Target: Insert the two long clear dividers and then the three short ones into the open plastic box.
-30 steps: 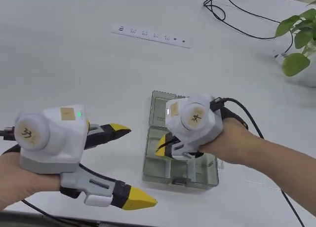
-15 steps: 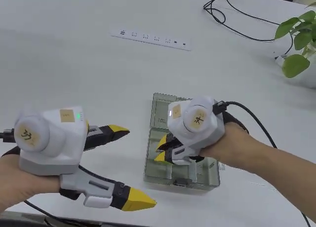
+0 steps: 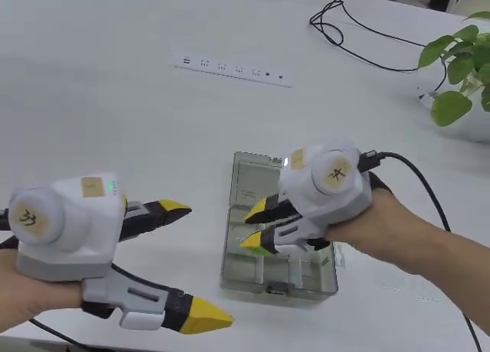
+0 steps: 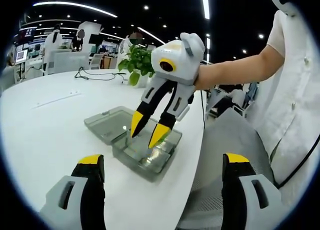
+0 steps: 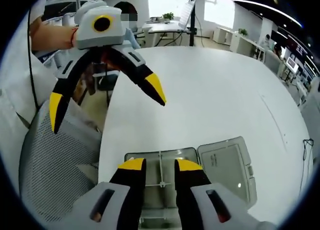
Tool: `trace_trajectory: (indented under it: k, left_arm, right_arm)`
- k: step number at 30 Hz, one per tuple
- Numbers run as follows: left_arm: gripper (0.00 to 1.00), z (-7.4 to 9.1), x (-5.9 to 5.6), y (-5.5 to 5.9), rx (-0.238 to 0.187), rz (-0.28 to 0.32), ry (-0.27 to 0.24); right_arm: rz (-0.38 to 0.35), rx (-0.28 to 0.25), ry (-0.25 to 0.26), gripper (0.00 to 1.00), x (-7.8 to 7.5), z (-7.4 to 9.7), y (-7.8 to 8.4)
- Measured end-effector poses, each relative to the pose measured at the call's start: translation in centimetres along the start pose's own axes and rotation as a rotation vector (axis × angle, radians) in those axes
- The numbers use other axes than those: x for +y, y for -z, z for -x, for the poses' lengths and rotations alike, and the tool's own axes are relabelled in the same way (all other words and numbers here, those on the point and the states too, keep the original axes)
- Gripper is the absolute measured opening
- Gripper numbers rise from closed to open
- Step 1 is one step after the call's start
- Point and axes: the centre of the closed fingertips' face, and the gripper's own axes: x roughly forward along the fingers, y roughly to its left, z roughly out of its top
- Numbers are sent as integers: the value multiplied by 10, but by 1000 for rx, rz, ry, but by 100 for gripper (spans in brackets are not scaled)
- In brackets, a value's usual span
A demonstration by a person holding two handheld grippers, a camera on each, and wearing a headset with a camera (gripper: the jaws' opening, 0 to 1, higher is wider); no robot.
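The clear plastic box (image 3: 229, 266) lies open on the white table, its lid (image 3: 253, 176) flat behind it. Thin clear dividers (image 3: 294, 272) stand inside the base; I cannot tell how many. My right gripper (image 3: 254, 226) hovers just above the box's left half, jaws a little apart with nothing visible between them. The right gripper view looks down past that gripper (image 5: 160, 166) onto the box (image 5: 150, 156), where a divider (image 5: 160, 177) crosses the base. My left gripper (image 3: 191, 262) is held to the left of the box, wide open and empty. From the left gripper view the box (image 4: 145, 162) sits beneath the right gripper (image 4: 147, 130).
A white power strip (image 3: 232, 67) lies at the back of the table, a black cable (image 3: 360, 34) loops at the back right, and a potted plant (image 3: 459, 69) stands at the right edge. The table's front edge runs just under the left gripper. A grey chair (image 5: 55, 165) stands beside the table.
My right gripper has risen out of the box base and now hangs above it. The left gripper has kept its place and stays wide open.
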Motion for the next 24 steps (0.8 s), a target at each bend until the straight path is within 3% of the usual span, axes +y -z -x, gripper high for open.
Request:
trace_trajectory:
  k: [4,11,24]
  left_arm:
    - [100,1,1,-1,-4,-3,-4]
    - [100,4,3,0,-5,-1,-11]
    - [100,6,3,-1,-5,-2,-13]
  right_arm:
    - [-20,-33,12,29,0,13,-3]
    - [-34,-39,40,34,0,33,7]
    - [-101,-10,108,44,-6,72,53]
